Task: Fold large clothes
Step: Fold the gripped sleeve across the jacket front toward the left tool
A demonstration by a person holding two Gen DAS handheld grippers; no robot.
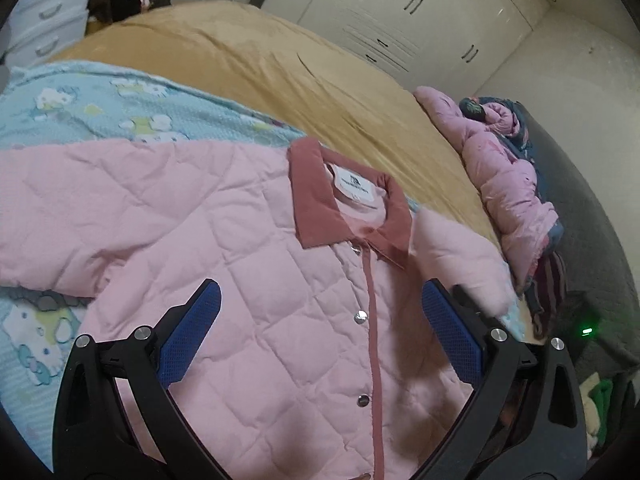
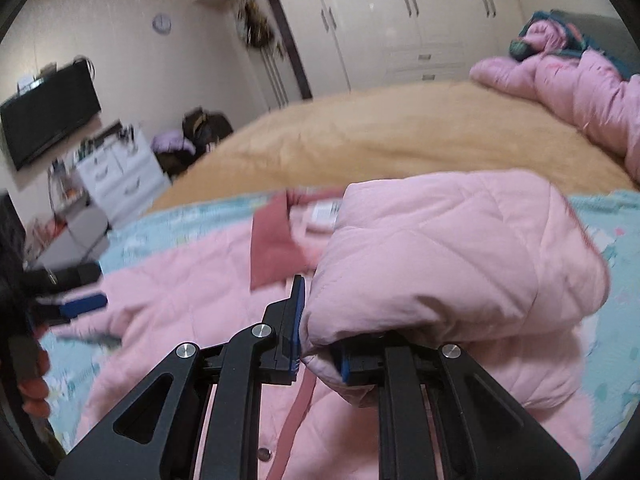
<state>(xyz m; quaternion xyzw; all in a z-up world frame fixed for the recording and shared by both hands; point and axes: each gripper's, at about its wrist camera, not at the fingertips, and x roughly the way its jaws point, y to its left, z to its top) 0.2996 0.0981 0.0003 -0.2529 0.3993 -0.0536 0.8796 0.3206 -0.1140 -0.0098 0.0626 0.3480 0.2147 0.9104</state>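
The right gripper pinches the pink jacket's sleeve — the left gripper hovers above, jaws spread.

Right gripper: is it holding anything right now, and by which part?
Yes. The right gripper is shut on the pink quilted jacket, pinching a bunched fold of its sleeve near the end. The left gripper is open, holding nothing.
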